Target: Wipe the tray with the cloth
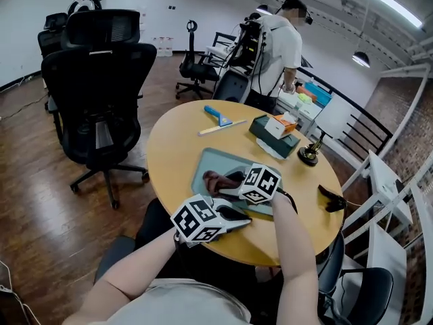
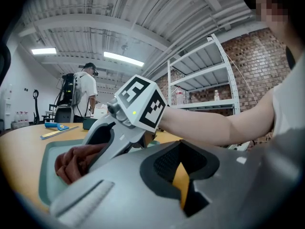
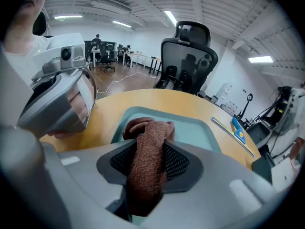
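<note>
A teal tray [image 1: 210, 160] lies on the round wooden table [image 1: 176, 141] in front of me. A brown cloth [image 1: 218, 179] rests bunched on the tray's near part. My right gripper [image 1: 228, 181] is shut on that cloth; in the right gripper view the cloth [image 3: 150, 142] runs up between the dark pads over the tray [image 3: 198, 128]. My left gripper [image 1: 238, 215] sits at the tray's near edge, jaws together with only a thin strip of table showing between them. In the left gripper view the right gripper [image 2: 90, 161] presses the cloth [image 2: 71, 165] onto the tray [image 2: 46, 162].
Beyond the tray lie a blue scraper [image 1: 218, 116], a thin stick [image 1: 222, 127] and a dark green box [image 1: 270, 135] carrying a small carton. A small black stand [image 1: 310, 156] and a black object [image 1: 331, 198] sit at the right. Black office chairs [image 1: 98, 93] stand left; a person [image 1: 277, 46] stands behind the table.
</note>
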